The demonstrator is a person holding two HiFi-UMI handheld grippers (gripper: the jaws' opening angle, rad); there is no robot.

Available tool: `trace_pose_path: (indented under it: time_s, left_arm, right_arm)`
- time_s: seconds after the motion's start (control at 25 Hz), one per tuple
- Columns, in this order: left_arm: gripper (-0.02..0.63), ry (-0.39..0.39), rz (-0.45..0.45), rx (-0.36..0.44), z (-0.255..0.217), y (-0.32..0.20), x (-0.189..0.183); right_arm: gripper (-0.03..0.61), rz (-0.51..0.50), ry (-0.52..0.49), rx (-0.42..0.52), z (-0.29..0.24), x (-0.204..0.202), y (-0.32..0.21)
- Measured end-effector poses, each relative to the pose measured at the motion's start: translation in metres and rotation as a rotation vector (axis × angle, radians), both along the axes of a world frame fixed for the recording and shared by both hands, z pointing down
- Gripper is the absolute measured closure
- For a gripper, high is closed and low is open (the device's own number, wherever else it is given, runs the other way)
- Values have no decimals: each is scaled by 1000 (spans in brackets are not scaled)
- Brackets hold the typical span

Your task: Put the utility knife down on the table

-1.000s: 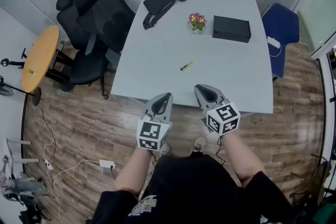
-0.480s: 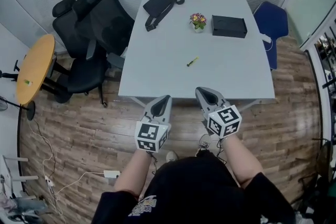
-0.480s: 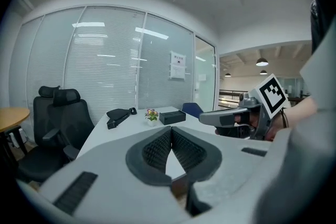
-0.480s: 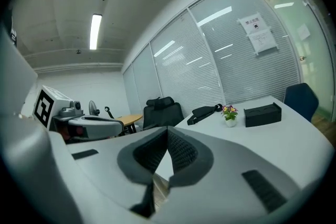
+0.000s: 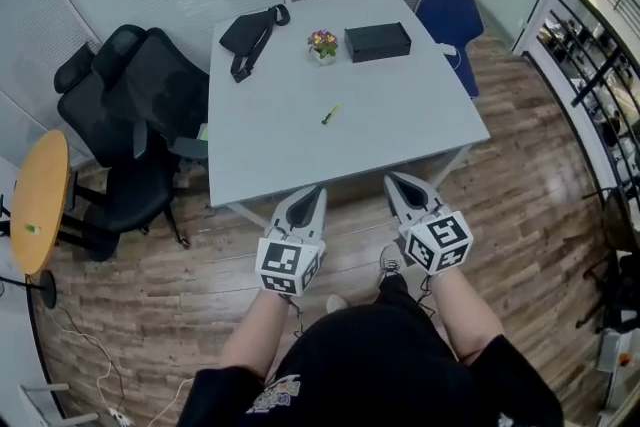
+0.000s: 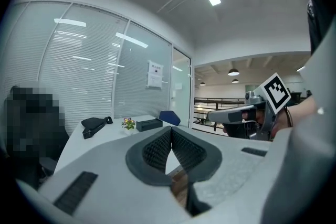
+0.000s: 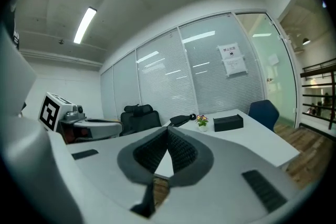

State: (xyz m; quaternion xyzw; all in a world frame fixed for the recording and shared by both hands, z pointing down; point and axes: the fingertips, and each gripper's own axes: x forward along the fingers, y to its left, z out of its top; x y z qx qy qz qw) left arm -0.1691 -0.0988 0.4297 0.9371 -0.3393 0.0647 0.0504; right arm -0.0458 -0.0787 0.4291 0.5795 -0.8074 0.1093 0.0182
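Head view: utility knife (image 5: pixel 329 115) lies mid-table (image 5: pixel 400 130), well apart from my left gripper (image 5: pixel 314 193) and right gripper (image 5: pixel 393 181), both off the near edge. Left gripper view: jaws pressed together, nothing between. Right gripper view: same, empty. I judge the risk small: knocking the table could shift the knife.

Black bag (image 5: pixel 250 35), flower pot (image 5: pixel 322 45), black box (image 5: pixel 377 42) in a row; blue chair (image 5: pixel 447 15).
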Motion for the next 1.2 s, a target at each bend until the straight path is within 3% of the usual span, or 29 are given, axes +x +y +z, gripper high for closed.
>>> trace_pose_path:
  time_s: [0.24,0.48,0.72,0.92,1.2]
  left_arm:
    - [607,32,25,26,-6,25,0]
    - [607,31,-34,52,-25,43,6]
    - [607,48,-105,53,-33,72,39]
    - [607,29,-123,52,-33,97,67]
    - [607,23,-158,66,-38,109,72]
  right_arm:
    - [575,39,48,2,-5,9,31]
    - [575,-14,51,38,-22,16,43]
    - [575,-69,33,58,-31,48,68]
    - [575,-91,16,48,-25,76,89]
    - [575,-124,3,66,-31,80,96]
